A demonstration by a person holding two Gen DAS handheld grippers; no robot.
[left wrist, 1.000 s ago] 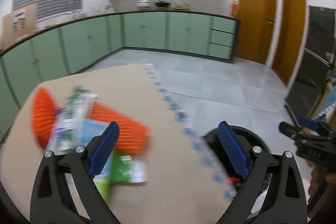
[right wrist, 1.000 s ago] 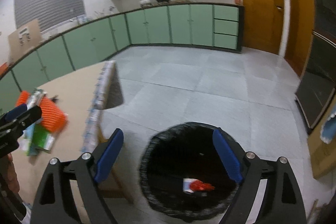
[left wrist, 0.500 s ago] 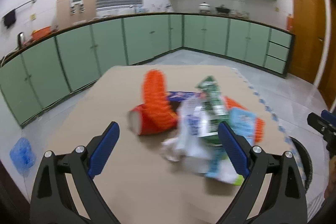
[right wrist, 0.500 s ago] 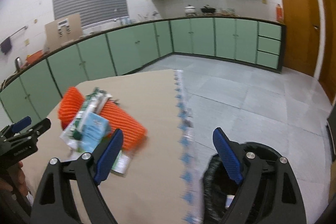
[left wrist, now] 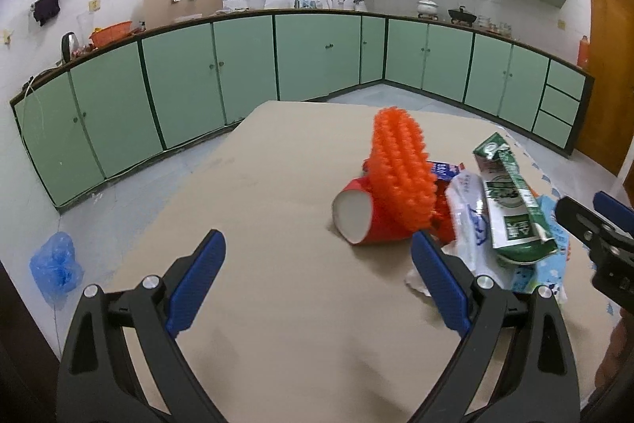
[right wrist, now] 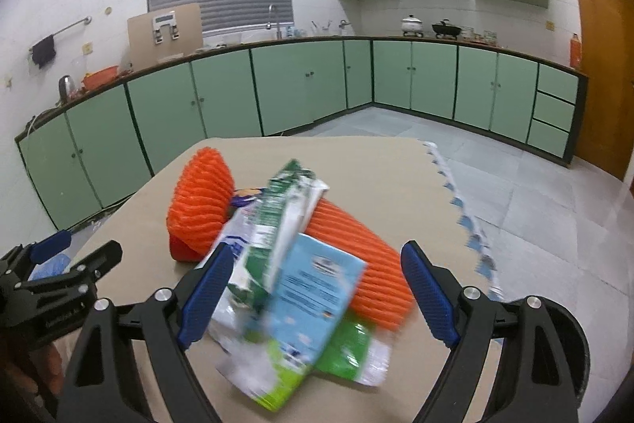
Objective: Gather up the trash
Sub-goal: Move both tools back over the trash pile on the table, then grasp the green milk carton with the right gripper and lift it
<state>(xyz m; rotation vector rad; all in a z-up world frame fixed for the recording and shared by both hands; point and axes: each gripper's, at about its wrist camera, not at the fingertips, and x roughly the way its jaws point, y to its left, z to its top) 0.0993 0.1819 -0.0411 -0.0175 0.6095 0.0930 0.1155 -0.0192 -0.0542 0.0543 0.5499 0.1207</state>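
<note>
A tan table (left wrist: 277, 209) fills the lower part of both views, with green cabinets (left wrist: 245, 66) running along the walls behind it. A black bin (right wrist: 570, 335) shows at the table's right edge in the right wrist view, partly hidden behind the gripper.

The trash lies in one heap on the right half of the table. Orange mesh (right wrist: 356, 244) stretches across the heap, one end standing up in a curl. A red cup (left wrist: 364, 217) lies on its side against the curl, mouth toward the left gripper. A crushed green carton (left wrist: 511, 209) rests on top of a white bag (left wrist: 467, 224), and a light blue packet (right wrist: 317, 288) overlaps a green wrapper (right wrist: 348, 347).

The left gripper (left wrist: 317, 284) hovers over bare table just left of the heap, fingers spread wide and empty. The right gripper (right wrist: 313, 296) hangs above the heap, fingers wide apart, gripping nothing.
</note>
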